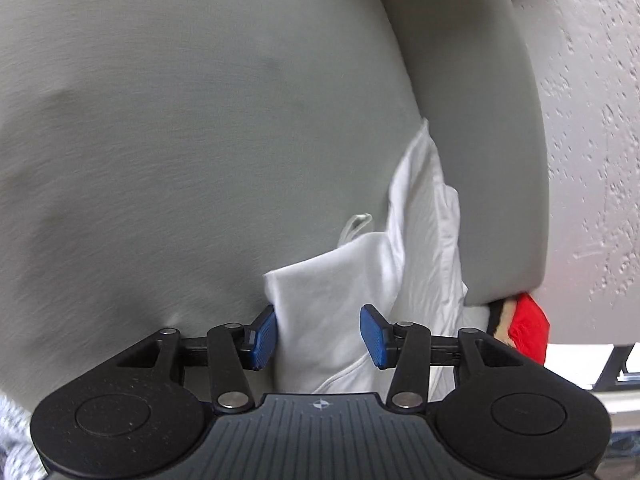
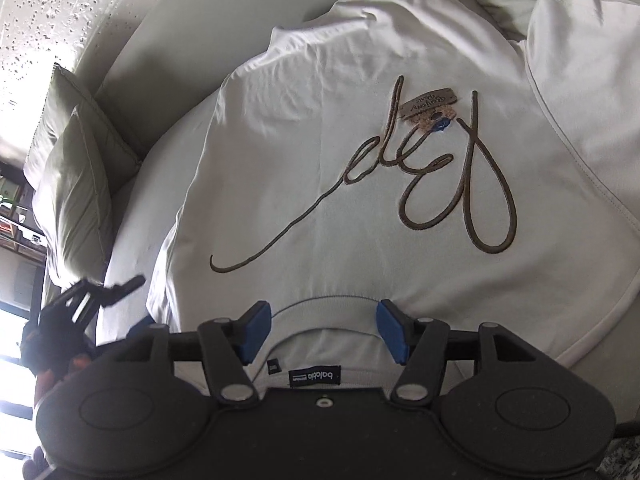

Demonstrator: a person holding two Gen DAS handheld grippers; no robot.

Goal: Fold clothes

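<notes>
White shirt (image 2: 360, 184) spread flat on bed (image 2: 160, 92), filling frame centre, collar (image 2: 320, 304) between open jaws of right gripper (image 2: 323, 330). Left gripper (image 1: 318, 334) open astride white cloth (image 1: 332, 300), lower centre. Pillow (image 2: 68, 168) upper left.

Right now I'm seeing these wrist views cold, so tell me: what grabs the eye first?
In the right wrist view, the brown script lettering looping across the chest of the white T-shirt stands out, with a hang tag lying on it; the open right gripper frames the collar. In the left wrist view, the open left gripper straddles a bunched white garment on the grey sofa, with a red cloth at the right.
</notes>
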